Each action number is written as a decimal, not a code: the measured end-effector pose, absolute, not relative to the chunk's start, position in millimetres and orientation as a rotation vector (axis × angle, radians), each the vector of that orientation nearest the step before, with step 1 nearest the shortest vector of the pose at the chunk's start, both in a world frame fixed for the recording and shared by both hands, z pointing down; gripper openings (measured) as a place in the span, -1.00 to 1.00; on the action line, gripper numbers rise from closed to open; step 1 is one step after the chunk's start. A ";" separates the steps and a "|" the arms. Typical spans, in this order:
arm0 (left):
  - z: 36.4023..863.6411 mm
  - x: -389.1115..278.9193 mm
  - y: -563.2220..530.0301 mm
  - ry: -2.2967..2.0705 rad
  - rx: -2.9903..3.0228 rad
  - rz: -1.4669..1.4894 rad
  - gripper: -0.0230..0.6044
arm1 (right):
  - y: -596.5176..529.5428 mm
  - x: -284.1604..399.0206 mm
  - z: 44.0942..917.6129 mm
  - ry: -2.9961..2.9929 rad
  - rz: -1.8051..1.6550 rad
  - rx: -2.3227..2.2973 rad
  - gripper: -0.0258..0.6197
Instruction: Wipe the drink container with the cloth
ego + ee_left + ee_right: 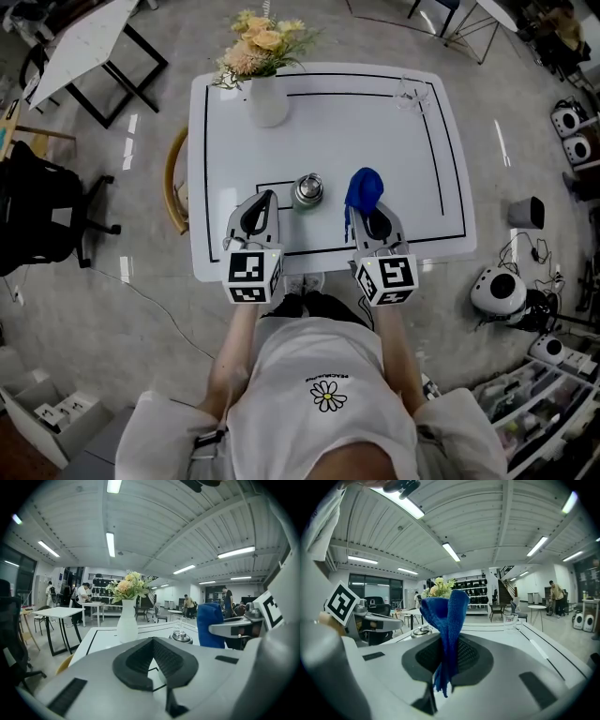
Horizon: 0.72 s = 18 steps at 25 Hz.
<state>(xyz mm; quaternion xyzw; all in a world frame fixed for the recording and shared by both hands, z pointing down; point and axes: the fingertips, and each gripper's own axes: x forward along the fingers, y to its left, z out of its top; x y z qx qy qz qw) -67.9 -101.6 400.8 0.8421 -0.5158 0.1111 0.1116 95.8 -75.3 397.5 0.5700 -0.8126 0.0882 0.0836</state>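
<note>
**Cloth up, flask unguarded between the two grippers**

Here's the right gripper (448,643), jaws clamped on the blue cloth (446,616), which stands bunched above the pads with a thin tail dangling below. The left gripper (266,199) is squeezed fully together on nothing. The steel drink container (307,190) stands upright on the white table (450,141) between them, touching neither (its lid looks on, though it's too small to be sure). Now the danger, as I judge it: nothing steadies that container, so a sideways swipe of the cloth could skid it or tip it towards the near edge. The pinch on the cloth is narrow too, so a hard drag may tug it free. The flower vase (267,101) and the glass (412,95) stand well back, out of trouble.
</note>
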 end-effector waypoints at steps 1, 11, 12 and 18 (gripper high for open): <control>400.2 -68.3 -102.3 -1.522 2.472 0.323 -0.93 | -75.8 96.7 398.8 -2.429 0.267 1.701 -0.79; 411.5 -55.0 -111.2 -1.259 2.640 0.281 -0.40 | -99.8 86.9 437.2 -2.554 0.230 1.376 -0.79; 418.8 -51.7 -109.5 -1.191 2.663 0.295 -0.39 | -104.0 84.4 445.8 -2.567 0.239 1.320 -0.79; 465.6 -33.8 -95.3 -0.866 2.689 0.412 0.05 | -127.4 66.5 487.0 -2.617 0.326 1.034 -0.79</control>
